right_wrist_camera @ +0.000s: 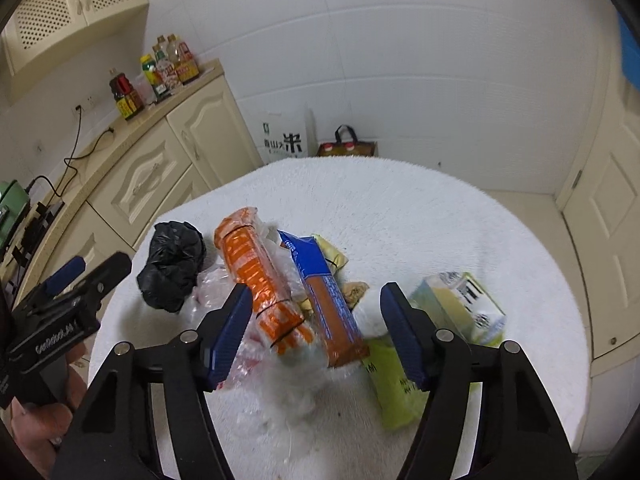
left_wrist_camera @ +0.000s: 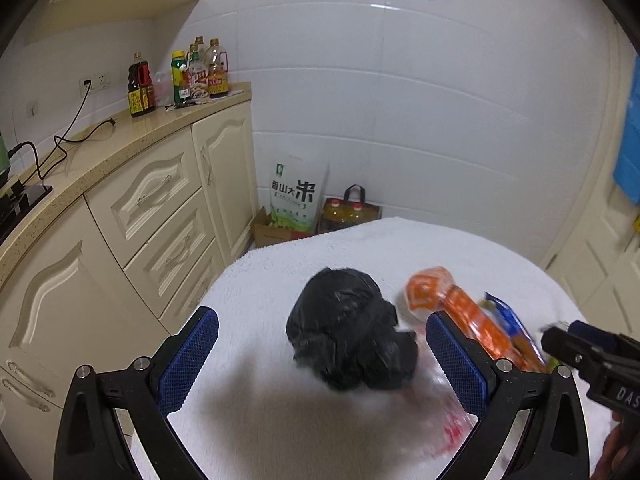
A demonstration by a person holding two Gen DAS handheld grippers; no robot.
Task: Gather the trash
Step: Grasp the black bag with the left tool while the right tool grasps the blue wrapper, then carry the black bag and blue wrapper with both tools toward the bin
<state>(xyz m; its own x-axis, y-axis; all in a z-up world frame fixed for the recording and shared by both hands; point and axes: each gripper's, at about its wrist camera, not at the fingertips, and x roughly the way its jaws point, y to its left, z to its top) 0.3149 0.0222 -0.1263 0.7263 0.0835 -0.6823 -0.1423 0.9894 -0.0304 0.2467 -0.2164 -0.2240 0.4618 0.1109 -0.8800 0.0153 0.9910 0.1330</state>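
Nearest are the right gripper's (right_wrist_camera: 316, 332) blue fingers (right_wrist_camera: 230, 336), spread, no pad touching anything, poised over the orange wrapper (right_wrist_camera: 260, 276) and the blue-and-orange packet (right_wrist_camera: 324, 300) on the white-covered tabletop (right_wrist_camera: 420, 208). A green carton (right_wrist_camera: 460, 304) and yellow-green wrapper (right_wrist_camera: 394, 384) lie just beside, over clear plastic film (right_wrist_camera: 280, 392). The left gripper (left_wrist_camera: 322, 350) stands spread around a crumpled black bag (left_wrist_camera: 344, 328), not touching it. Collecting looks barely begun: both are lining up a first grab. Next, each must drop lower and pinch.
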